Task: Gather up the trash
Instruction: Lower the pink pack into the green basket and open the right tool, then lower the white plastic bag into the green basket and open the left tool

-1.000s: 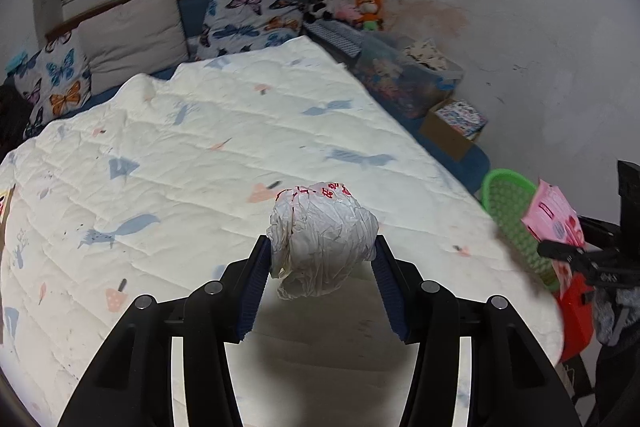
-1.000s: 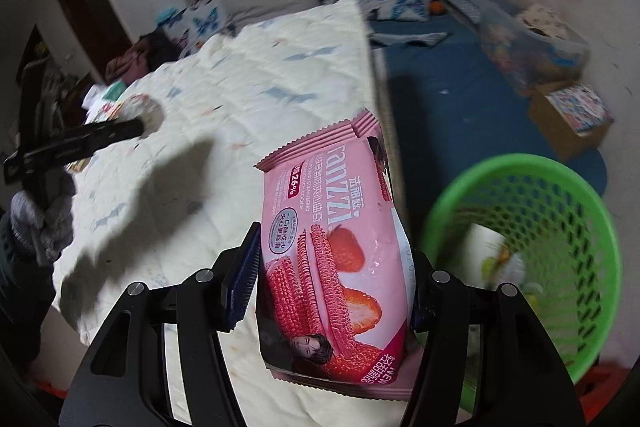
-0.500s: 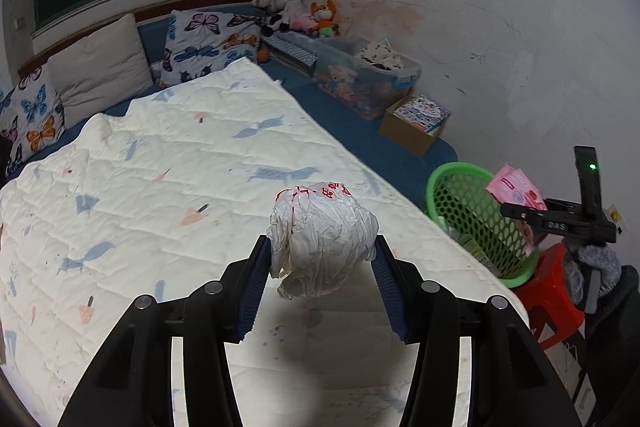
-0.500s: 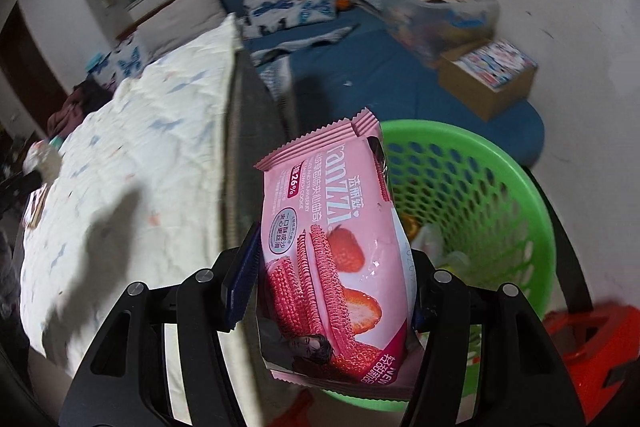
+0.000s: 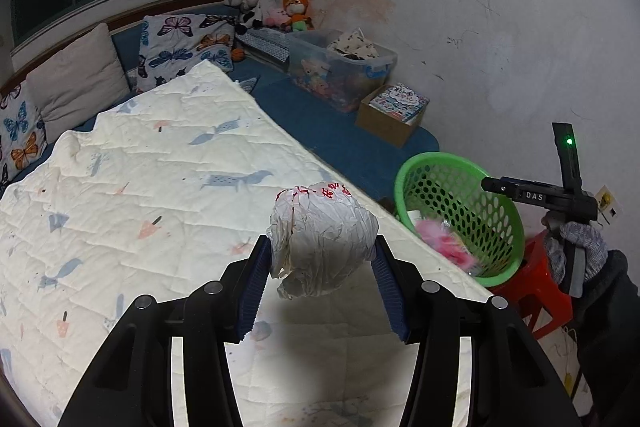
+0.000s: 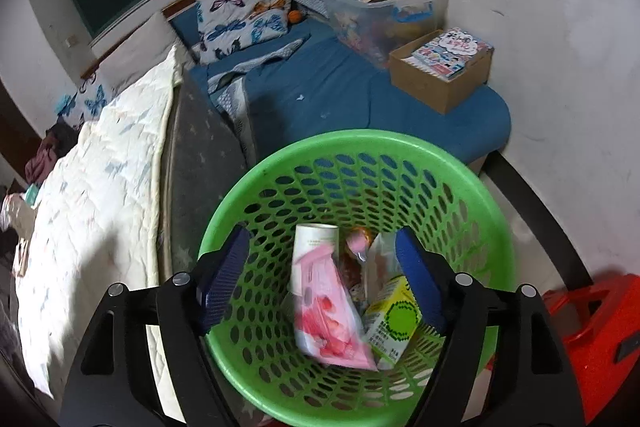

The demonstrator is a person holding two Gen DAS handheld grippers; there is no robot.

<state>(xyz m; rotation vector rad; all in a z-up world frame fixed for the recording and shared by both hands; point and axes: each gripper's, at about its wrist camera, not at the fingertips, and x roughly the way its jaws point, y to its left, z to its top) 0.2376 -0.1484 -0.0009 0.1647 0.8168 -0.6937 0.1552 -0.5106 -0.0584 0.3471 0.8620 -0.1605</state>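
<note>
Pink snack bag [image 6: 326, 303] lies lengthwise in basket [image 6: 496, 227].

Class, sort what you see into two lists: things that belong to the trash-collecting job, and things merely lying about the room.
Part of the job:
- crumpled bag, in the left gripper
- pink wrapper, in the basket
- green basket
- right gripper, jaws just opened, nothing between them

Lying about:
- quilt
- butterfly pillow
- plush toys
- cardboard box
- red stool
</note>
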